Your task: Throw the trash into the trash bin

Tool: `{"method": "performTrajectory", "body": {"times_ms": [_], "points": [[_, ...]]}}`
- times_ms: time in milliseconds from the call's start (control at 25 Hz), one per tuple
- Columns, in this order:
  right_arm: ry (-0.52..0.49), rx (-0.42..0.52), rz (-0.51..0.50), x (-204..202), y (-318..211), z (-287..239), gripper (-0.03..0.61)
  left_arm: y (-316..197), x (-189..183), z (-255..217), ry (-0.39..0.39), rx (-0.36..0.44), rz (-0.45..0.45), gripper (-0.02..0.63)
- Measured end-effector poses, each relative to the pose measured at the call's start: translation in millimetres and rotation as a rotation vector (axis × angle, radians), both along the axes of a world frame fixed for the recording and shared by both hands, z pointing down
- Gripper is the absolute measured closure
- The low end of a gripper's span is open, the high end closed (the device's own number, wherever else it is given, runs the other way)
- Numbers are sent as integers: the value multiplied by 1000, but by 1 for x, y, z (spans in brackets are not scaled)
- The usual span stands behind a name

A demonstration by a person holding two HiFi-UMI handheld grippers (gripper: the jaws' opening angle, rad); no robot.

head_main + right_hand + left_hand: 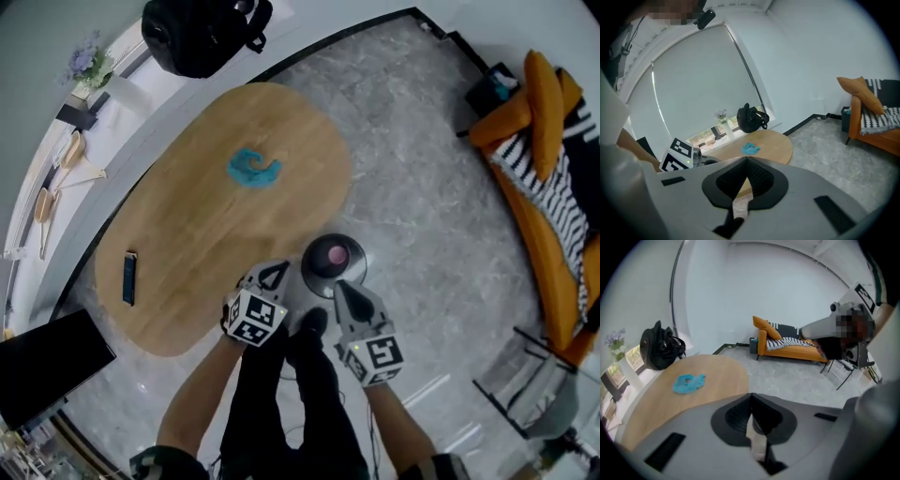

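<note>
A crumpled blue piece of trash (pixel 253 170) lies on the oval wooden table (pixel 187 262); it also shows in the left gripper view (pixel 688 383) and the right gripper view (pixel 750 149). A round bin with a dark lid and pink centre (pixel 333 261) stands on the floor by the table's near end. My left gripper (pixel 275 274) (pixel 751 397) hangs over the table's near edge, shut and empty. My right gripper (pixel 342 289) (pixel 747 160) is just in front of the bin, jaws together with nothing held. Both are far from the blue trash.
A dark phone-like bar (pixel 129 277) lies on the table's left side. A black backpack (pixel 202 33) sits on the window ledge beyond it. An orange sofa with a striped blanket (pixel 544 187) lines the right wall, and a folding chair (pixel 525 380) stands near it.
</note>
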State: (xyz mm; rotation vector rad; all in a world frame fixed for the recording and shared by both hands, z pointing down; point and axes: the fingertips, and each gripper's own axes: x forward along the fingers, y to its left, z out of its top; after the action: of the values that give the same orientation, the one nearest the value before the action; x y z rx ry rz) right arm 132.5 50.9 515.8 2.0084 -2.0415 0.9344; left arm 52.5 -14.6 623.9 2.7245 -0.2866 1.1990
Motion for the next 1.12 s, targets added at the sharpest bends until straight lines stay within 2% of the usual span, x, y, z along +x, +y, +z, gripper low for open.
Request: {"method": "performTrajectory", "body": {"times_ms": [200, 360, 400, 520, 680, 960, 1120], "points": [[12, -6, -69, -23, -39, -6, 578, -72, -41, -10, 13, 41, -121, 612], [-6, -26, -88, -33, -67, -6, 578, -114, -54, -17, 17, 90, -143, 611], [-4, -30, -93, -35, -73, -5, 578, -123, -54, -18, 17, 106, -134, 598], [13, -36, -104, -39, -90, 0, 578, -146, -52, -16, 15, 122, -92, 483], [9, -56, -93, -42, -114, 4, 578, -174, -41, -11, 17, 141, -13, 446], [38, -75, -51, -29, -133, 21, 578, -215, -15, 12, -47, 207, 158, 439], [25, -109, -7, -23, -136, 30, 578, -234, 1, 35, -92, 200, 246, 439]]}}
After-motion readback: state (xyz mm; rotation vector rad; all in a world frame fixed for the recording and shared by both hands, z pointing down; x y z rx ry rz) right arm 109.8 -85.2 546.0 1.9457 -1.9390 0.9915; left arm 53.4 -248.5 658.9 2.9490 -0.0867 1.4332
